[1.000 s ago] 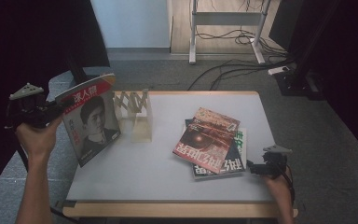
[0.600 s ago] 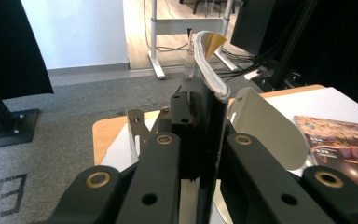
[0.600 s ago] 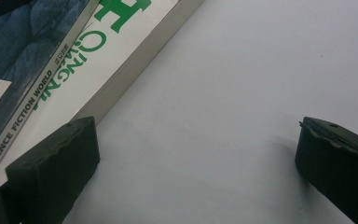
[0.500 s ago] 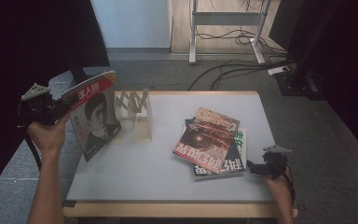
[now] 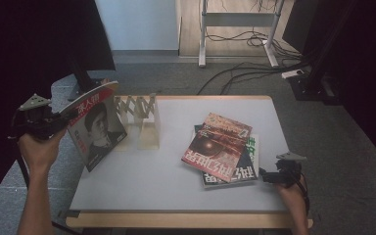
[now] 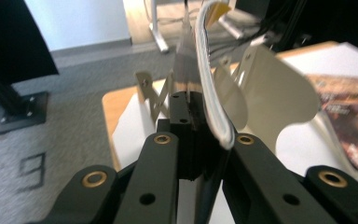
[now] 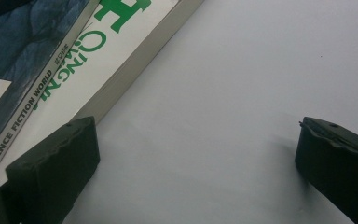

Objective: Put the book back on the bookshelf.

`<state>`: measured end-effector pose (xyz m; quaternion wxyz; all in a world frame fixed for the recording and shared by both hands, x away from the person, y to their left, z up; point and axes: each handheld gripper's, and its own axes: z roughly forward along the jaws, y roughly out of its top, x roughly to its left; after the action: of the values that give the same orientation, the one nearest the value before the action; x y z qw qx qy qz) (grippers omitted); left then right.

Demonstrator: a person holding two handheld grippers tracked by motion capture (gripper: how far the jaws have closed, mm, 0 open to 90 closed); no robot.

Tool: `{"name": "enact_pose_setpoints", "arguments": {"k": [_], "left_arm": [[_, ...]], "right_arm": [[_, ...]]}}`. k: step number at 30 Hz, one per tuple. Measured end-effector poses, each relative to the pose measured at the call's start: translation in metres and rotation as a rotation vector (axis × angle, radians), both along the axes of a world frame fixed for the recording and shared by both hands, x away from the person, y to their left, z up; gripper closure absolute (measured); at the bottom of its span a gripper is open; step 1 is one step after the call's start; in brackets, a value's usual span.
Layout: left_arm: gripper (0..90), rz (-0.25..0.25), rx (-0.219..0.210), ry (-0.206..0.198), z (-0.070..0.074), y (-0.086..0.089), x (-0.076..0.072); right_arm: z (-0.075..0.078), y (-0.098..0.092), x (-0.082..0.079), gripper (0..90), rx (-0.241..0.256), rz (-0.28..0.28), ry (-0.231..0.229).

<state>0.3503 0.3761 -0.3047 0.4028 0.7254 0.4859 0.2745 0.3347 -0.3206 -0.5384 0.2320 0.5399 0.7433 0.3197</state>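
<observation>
A magazine [image 5: 95, 129] with a red header and a portrait cover is held upright over the table's left edge. My left gripper [image 5: 62, 119] is shut on its outer edge. In the left gripper view the jaws [image 6: 189, 100] clamp the magazine's [image 6: 205, 70] curved page edge, with the wooden accordion rack [image 6: 270, 84] just behind it. The rack [image 5: 139, 120] stands on the table right of the magazine. A stack of magazines [image 5: 220, 147] lies flat at the right. My right gripper [image 5: 267, 176] is open beside the stack's near right corner, its jaws [image 7: 196, 154] apart over bare table by the stack [image 7: 51, 60].
The white table [image 5: 176, 186] has a wooden front edge. Grey carpet surrounds it, with a black stand base [image 5: 81, 85] at far left. Cables [image 5: 254, 73] and desk legs [image 5: 203, 34] lie beyond the far edge.
My left gripper has shifted a little to the right with the magazine, bringing it closer to the rack. The right gripper and the stack have not moved.
</observation>
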Motion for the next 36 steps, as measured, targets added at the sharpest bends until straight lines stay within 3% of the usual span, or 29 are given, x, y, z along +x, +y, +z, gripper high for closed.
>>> {"name": "enact_pose_setpoints", "arguments": {"k": [3,6,13,20,24,36], "left_arm": [[84.7,0.000,0.013,0.031,-0.005,0.003,-0.001],[84.7,-0.002,-0.011,0.033,-0.006,0.007,-0.002],[86.8,0.014,-0.011,0.060,-0.004,0.007,-0.003],[87.3,0.023,-0.118,0.008,-0.006,0.015,-0.003],[87.4,0.023,-0.155,-0.011,-0.005,0.015,-0.001],[87.3,0.061,-0.157,-0.080,-0.001,0.004,0.009]], "right_arm": [[0.000,0.000,0.000,0.0,0.000,0.000,0.000],[0.000,0.000,0.000,0.0,0.000,0.000,0.000],[0.000,0.000,0.000,0.0,0.000,0.000,0.000],[0.000,0.000,0.000,0.0,0.001,0.000,0.000],[0.000,0.000,0.000,0.0,0.000,0.000,0.001],[0.000,0.000,0.000,0.0,0.001,0.000,0.001]]}}
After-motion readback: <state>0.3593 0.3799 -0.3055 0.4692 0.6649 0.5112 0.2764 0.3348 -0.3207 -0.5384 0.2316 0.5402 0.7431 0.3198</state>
